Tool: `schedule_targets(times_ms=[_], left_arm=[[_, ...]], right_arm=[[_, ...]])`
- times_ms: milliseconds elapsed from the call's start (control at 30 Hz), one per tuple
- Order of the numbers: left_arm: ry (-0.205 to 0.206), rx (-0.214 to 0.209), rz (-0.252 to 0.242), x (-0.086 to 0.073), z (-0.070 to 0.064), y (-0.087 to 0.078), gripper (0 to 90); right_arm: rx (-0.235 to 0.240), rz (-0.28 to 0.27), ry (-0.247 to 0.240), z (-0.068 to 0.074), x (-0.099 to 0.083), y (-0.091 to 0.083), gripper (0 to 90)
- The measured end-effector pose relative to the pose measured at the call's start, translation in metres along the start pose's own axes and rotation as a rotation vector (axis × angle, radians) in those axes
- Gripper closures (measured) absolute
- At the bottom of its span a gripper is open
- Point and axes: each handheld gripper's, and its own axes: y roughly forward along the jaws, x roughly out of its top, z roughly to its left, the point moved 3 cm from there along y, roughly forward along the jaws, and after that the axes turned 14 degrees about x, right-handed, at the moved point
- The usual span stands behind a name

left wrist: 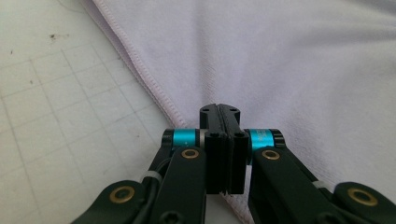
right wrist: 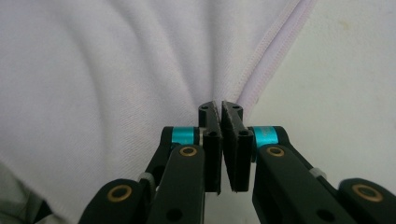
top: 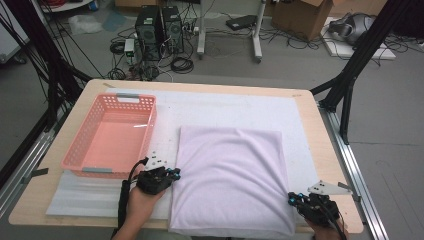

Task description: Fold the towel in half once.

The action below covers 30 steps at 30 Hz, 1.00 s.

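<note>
Left gripper [top: 170,176] and right gripper [top: 296,199] each clench a lower edge of the towel [top: 230,175]; folding seems underway, next needing an even lift

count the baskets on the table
1. A single pink basket sits on the table's far left part, left of the lilac towel and just beyond the left gripper. Nothing on the table is big enough to hide another one.
</note>
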Motion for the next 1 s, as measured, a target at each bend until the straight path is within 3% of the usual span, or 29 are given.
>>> schedule_targets(times_ms=[267,300,367,500,633,833,900,933,1000], left_arm=[[-0.014,-0.039,0.0,-0.005,0.0,-0.014,87.8],[-0.014,-0.04,-0.011,-0.002,0.001,-0.013,86.5],[-0.014,-0.055,-0.051,0.005,0.001,-0.011,74.9],[-0.015,-0.054,-0.122,0.022,0.0,0.0,55.6],[-0.058,-0.049,-0.15,0.039,0.005,0.02,50.2],[-0.102,-0.042,-0.162,0.055,0.015,0.043,49.3],[-0.108,-0.042,-0.159,0.058,0.017,0.049,49.3],[-0.113,-0.035,-0.163,0.058,0.018,0.051,49.4],[-0.13,-0.033,-0.151,0.057,0.021,0.056,49.4]], right_arm=[[0.039,0.038,0.004,0.013,-0.014,-0.013,84.9],[0.04,0.033,0.001,0.013,-0.012,-0.013,81.6],[0.02,-0.003,-0.005,0.008,-0.005,-0.014,70.6],[-0.019,-0.087,-0.009,-0.009,0.015,-0.011,66.3],[-0.047,-0.142,-0.003,-0.033,0.036,0.004,66.3],[-0.092,-0.117,0.009,-0.071,0.078,0.045,67.8],[-0.11,-0.101,0.038,-0.084,0.09,0.061,57.3],[-0.143,-0.086,0.055,-0.09,0.095,0.069,51.4],[-0.164,-0.065,0.074,-0.102,0.103,0.084,54.0]])
